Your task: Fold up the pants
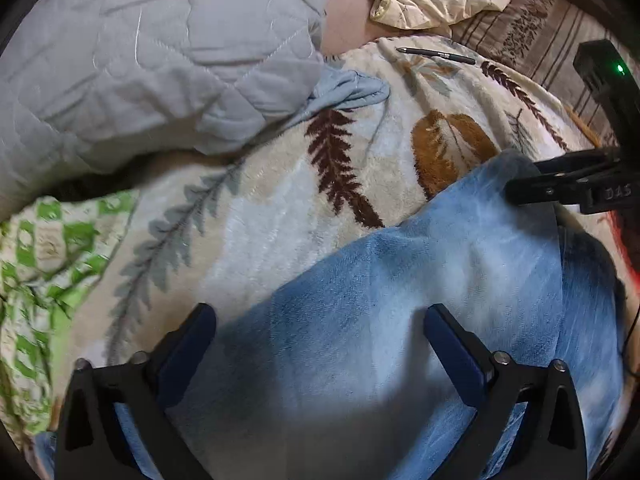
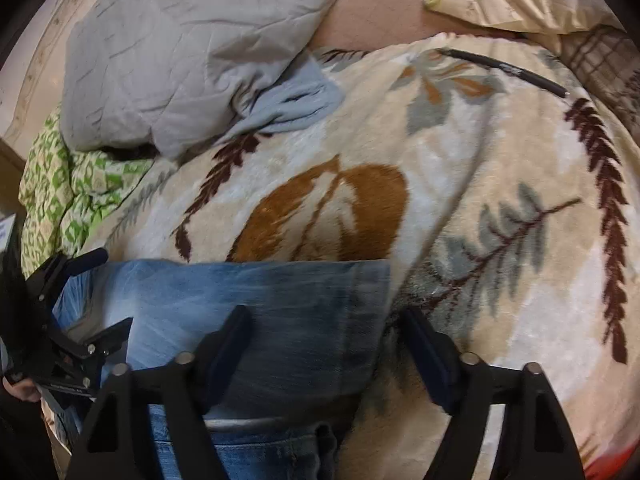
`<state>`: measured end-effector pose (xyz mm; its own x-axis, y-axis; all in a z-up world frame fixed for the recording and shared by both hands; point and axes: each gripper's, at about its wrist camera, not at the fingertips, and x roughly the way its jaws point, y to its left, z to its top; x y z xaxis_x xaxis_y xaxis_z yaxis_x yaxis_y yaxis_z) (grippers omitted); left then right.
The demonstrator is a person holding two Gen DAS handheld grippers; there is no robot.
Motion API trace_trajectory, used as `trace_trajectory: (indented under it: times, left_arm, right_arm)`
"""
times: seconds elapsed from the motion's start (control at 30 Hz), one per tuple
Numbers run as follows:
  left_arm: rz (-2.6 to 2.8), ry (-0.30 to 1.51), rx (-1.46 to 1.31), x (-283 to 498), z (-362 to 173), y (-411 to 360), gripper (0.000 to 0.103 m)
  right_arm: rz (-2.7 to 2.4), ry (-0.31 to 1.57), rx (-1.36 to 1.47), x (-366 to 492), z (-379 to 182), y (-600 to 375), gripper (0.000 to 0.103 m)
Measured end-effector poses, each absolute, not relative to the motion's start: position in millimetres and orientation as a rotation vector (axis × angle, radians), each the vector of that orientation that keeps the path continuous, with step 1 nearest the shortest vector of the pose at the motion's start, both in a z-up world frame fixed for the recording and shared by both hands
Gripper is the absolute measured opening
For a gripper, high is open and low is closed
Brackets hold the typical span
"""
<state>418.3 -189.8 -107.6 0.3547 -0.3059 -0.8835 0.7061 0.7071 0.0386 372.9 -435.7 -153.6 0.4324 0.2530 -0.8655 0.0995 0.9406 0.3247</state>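
Green patterned cloth (image 1: 44, 256) and a grey quilted pillow (image 1: 152, 60) lie at the left of a leaf-print fleece blanket (image 1: 280, 208). Faded blue jeans (image 1: 400, 300) lie folded on the blanket. The left gripper (image 1: 320, 332) spreads its fingers wide over the denim, not pinching. The right gripper (image 2: 326, 340) straddles the jeans' edge, fingers partly apart. A black pen (image 1: 438, 56) lies beyond.
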Motion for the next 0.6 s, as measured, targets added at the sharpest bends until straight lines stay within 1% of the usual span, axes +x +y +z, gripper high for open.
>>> trace_trajectory:
  times: [0.03, 0.07, 0.2, 0.33, 0.47, 0.6]
  left_arm:
    - [-0.699, 1.032, 0.449, 417.8, -109.2, -189.8, 0.017]
    - [-0.680, 1.058, 0.457, 417.5, -112.2, -189.8, 0.009]
    - [-0.681, 1.021, 0.478, 400.8, -102.1, -188.9, 0.009]
    - [-0.683, 0.944, 0.476, 376.5, -70.8, -185.6, 0.010]
    - [-0.657, 0.918, 0.463, 362.6, -51.1, -183.0, 0.010]
    - [-0.659, 0.862, 0.430, 327.4, -29.1, -171.0, 0.010]
  right_arm:
    - [0.109, 1.132, 0.347, 372.9, -153.3, -433.5, 0.023]
    - [0.115, 1.127, 0.333, 371.4, -150.9, -431.5, 0.018]
    - [0.135, 1.054, 0.296, 353.5, -120.5, -429.1, 0.017]
    - [0.139, 0.987, 0.257, 331.2, -84.3, -430.5, 0.017]
    - [0.121, 0.969, 0.195, 316.4, -68.7, -422.7, 0.017]
    - [0.112, 0.948, 0.143, 295.3, -61.9, -416.6, 0.017]
